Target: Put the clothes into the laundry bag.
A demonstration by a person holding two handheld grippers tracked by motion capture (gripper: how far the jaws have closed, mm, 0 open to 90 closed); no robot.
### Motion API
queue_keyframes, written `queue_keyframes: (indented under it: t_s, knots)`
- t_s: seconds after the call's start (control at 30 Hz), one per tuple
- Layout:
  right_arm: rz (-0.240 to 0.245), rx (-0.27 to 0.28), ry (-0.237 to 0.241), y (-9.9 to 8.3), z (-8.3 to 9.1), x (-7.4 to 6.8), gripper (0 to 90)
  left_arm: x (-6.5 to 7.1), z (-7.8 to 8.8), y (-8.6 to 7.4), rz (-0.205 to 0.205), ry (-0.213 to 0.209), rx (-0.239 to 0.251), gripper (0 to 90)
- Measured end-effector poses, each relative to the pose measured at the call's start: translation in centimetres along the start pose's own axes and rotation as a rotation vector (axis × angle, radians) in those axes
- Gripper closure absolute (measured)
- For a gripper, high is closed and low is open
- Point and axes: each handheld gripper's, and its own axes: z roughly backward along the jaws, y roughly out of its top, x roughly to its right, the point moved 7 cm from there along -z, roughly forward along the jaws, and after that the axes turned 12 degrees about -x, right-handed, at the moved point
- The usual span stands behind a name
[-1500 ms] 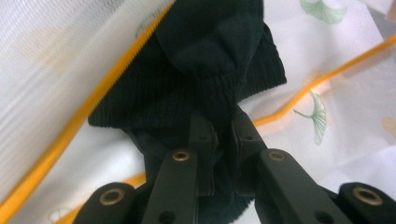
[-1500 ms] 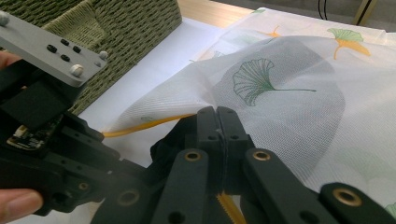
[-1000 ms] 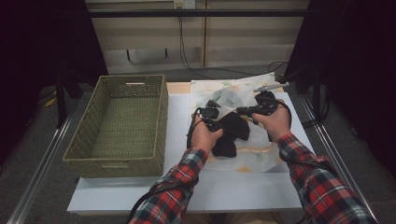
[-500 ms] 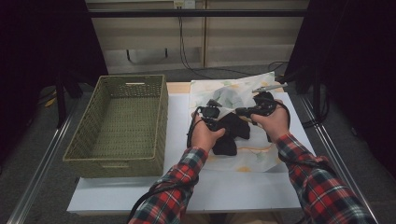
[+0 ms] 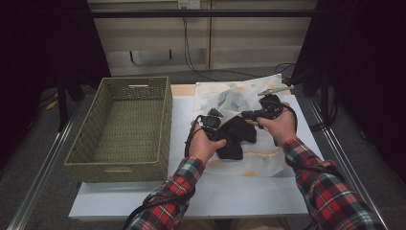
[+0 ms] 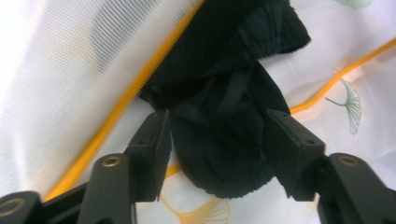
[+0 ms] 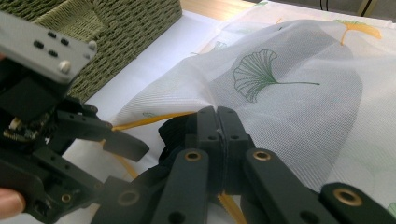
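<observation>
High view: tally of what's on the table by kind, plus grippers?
Woven basket: 1
White mesh bag with leaf print: 1
Black garment: 1
Grippers: 2, left gripper and right gripper
Total: 5

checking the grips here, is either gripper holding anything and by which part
The right gripper is shut on the mesh laundry bag, at its yellow zipper edge. The left gripper, jaws just opened, straddles the black garment without pressing it.
</observation>
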Motion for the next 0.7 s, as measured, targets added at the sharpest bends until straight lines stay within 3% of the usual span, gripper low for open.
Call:
queue_keyframes:
  t_s: [0.07,0.17,0.27,0.43,0.7]
  knots:
    - [-0.001,-0.002,-0.002,0.0,0.0,0.0,90.0,0.1,-0.3,-0.2,-0.001,0.009,-0.007,46.3]
    - [-0.003,-0.003,-0.004,-0.1,0.0,0.1,90.0,0.3,-0.8,-0.5,0.007,-0.021,-0.032,52.2]
    - [-0.005,0.0,-0.002,-0.1,0.0,0.2,90.0,0.8,-1.2,-0.6,-0.002,-0.043,-0.048,70.1]
    - [-0.013,-0.002,-0.002,-0.3,0.0,0.5,90.0,1.0,-1.6,-0.5,0.003,-0.045,-0.064,87.4]
    - [-0.021,-0.003,-0.003,-0.4,-0.1,0.8,90.0,0.9,-1.6,0.6,0.007,-0.018,0.011,89.9]
